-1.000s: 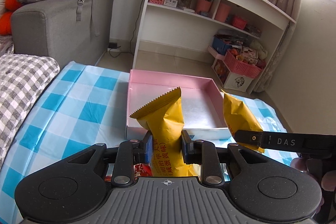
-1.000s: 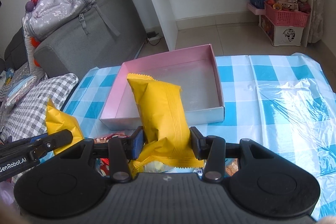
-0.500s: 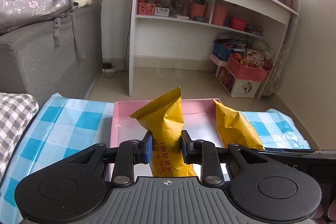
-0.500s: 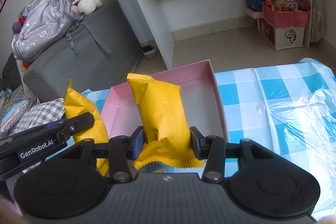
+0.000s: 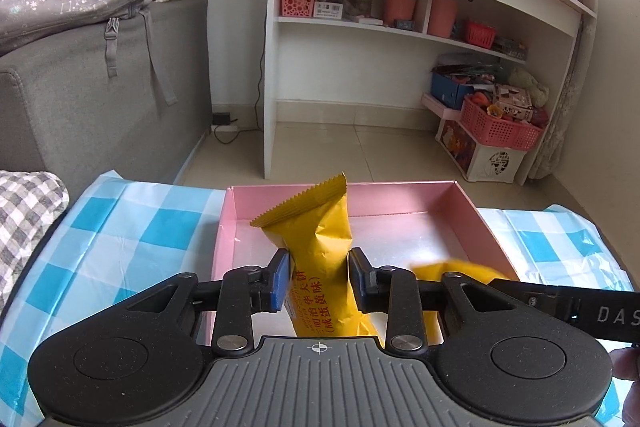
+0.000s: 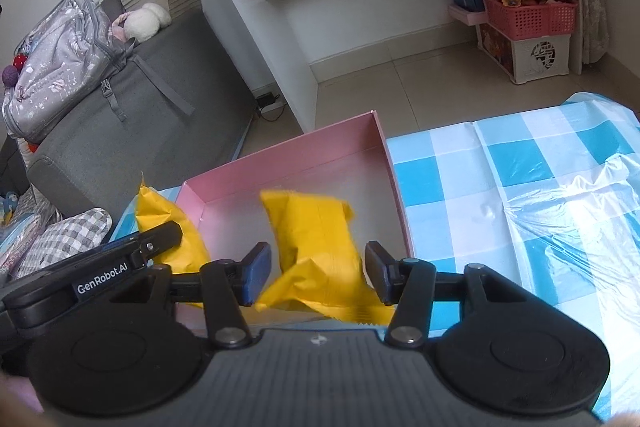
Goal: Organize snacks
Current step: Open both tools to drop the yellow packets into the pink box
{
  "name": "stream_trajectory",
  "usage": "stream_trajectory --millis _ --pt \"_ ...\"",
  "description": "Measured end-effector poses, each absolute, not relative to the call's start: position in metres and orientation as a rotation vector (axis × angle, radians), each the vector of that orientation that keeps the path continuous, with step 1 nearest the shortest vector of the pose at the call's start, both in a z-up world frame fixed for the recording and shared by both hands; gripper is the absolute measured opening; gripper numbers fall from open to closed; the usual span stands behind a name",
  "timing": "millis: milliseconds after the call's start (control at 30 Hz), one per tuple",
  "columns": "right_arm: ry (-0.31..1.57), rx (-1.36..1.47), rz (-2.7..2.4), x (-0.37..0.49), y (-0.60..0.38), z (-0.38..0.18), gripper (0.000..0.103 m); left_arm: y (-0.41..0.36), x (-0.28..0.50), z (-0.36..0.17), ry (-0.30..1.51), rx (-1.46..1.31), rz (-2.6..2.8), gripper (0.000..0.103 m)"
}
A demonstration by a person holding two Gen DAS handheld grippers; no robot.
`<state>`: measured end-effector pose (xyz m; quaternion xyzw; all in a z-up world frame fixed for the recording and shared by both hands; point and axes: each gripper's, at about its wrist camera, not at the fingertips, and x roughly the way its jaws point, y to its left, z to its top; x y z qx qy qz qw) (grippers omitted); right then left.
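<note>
A pink open box [image 5: 486, 223] stands on the blue checked tablecloth; it also shows in the right wrist view [image 6: 390, 155]. My left gripper [image 5: 318, 277] is shut on a yellow snack packet [image 5: 320, 247] and holds it upright over the box's near left part. My right gripper [image 6: 314, 273] has its jaws apart. A second yellow packet [image 6: 316, 247], blurred, sits between them over the box, free of both pads. That packet also shows in the left wrist view [image 5: 460, 273], low inside the box beside the right gripper's arm.
A grey sofa [image 5: 80, 107] with a backpack stands at the left. A white shelf unit [image 5: 400, 39] and pink baskets [image 5: 500, 131] stand behind the table. A checked cushion [image 5: 24, 211] lies at the left edge. Clear plastic sheet [image 6: 580, 211] covers the cloth at the right.
Both grippers moved forward over the pink box. My right gripper opened and its yellow packet dropped toward the box floor. The left gripper kept its hold.
</note>
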<state>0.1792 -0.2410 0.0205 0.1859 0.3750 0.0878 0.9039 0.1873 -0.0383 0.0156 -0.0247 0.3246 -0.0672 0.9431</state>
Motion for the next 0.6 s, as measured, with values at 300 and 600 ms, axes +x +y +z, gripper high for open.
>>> stream_trajectory --millis 300,600 --pt "0.778 0.366 0.156 0.168 -0.245 0.034 0.077 -0.025 0.168 0.023 0.686 -0.043 -0.151 0.079" --pt "0.829 0.278 0.128 0.148 -0.250 0.046 0.089 -0.001 0.139 0.022 0.765 -0.054 -0.193 0.093"
